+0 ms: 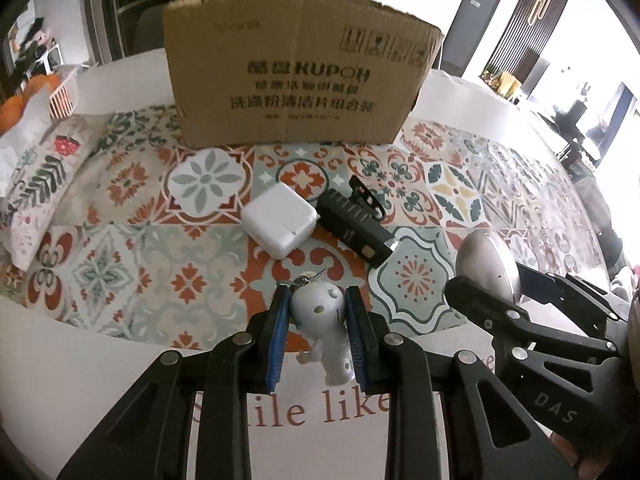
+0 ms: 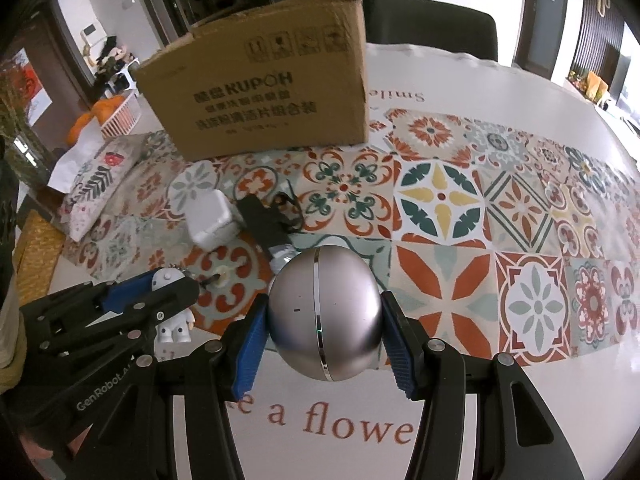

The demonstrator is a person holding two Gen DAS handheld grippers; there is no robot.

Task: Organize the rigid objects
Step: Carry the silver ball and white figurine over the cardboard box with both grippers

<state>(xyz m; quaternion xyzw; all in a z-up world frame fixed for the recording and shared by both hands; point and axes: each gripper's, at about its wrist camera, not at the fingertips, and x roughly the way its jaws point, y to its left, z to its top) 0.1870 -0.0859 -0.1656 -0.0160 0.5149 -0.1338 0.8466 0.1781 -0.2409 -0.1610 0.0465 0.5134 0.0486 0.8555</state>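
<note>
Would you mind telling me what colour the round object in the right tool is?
The ball is matte silver with a shiny band, clearest from the right wrist.

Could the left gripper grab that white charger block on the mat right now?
Probably not yet. The left gripper is already shut on the white figurine keychain, so its jaws are full. The path itself looks free: the white charger block lies just ahead on the patterned mat, nothing between.

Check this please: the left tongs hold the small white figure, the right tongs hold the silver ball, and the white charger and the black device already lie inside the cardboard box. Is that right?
Not quite. The white charger and the black device lie on the patterned mat in front of the cardboard box, not inside it, as the left wrist view shows. The rest holds: the left tongs grip the small white figure, and the right tongs grip the silver ball.
</note>
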